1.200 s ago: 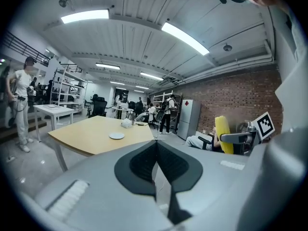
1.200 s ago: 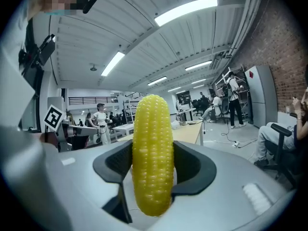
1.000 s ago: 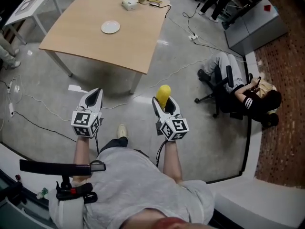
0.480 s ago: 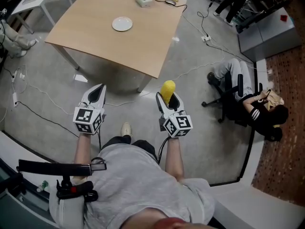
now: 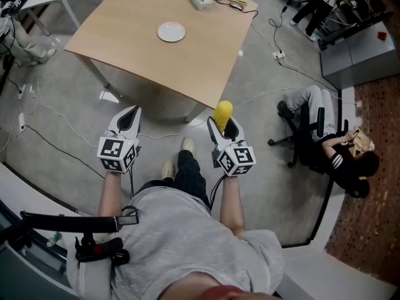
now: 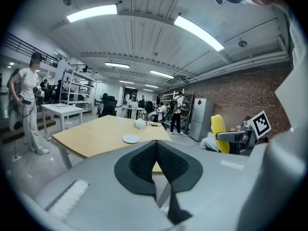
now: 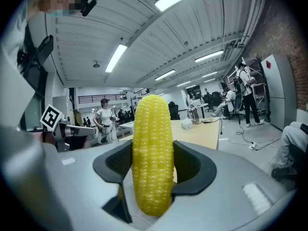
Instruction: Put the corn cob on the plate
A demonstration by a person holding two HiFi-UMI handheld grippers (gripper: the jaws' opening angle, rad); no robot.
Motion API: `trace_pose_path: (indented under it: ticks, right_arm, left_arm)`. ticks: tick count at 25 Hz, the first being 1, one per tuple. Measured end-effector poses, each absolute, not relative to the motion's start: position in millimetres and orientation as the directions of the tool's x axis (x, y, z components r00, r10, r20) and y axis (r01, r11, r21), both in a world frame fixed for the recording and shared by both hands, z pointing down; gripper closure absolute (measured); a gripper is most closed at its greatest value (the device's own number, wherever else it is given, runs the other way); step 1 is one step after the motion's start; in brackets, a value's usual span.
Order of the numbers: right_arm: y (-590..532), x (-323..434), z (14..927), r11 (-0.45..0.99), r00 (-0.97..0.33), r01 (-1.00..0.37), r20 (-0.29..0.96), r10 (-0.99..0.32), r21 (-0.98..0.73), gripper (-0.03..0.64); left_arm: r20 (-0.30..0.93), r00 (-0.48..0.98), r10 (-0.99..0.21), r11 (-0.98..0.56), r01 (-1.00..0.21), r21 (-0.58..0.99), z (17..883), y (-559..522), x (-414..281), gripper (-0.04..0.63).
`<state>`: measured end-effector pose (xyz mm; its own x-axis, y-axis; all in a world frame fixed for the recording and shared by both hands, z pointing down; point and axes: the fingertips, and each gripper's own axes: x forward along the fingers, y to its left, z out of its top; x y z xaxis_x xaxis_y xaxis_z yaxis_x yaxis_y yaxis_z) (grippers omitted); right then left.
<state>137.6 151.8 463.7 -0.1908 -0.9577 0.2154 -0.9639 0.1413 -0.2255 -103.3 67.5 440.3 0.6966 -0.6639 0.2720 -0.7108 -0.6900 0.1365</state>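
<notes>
Grey floor (image 5: pixel 62 124) surrounds one wooden counter (image 5: pixel 125 42) carrying one white plate (image 5: pixel 170 31); in the head view, two grippers hang short of it. Left gripper view: the left gripper (image 6: pixel 156 144) has its jaws together, empty. Right gripper view: the right gripper (image 7: pixel 154 150) clamps one upright yellow corn cob (image 7: pixel 152 160).

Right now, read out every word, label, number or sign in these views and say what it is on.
No readable words or numbers anywhere.
Marker cube on the left tongs, likewise on the right tongs: black-and-white square patterns, no letters.
Grey cabinet: red diamond sign, any print too small to read.
</notes>
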Motion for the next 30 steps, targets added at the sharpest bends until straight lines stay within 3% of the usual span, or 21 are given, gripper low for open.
trace_pose_path:
  ticks: [13, 30]
  right_arm:
    - [42, 143, 471, 0.254, -0.299, -0.944, 0.221, -0.928, -0.211, 0.364]
    - [-107, 159, 531, 0.322, -0.376, -0.923, 0.325, -0.868, -0.209, 0.364]
  left_arm:
    - [0.259, 0.609, -0.749, -0.594, -0.792, 0.143, 443, 0, -118, 0.575]
    - [0.36, 0.542, -0.759, -0.513, -0.839, 0.182, 495, -102, -104, 0.575]
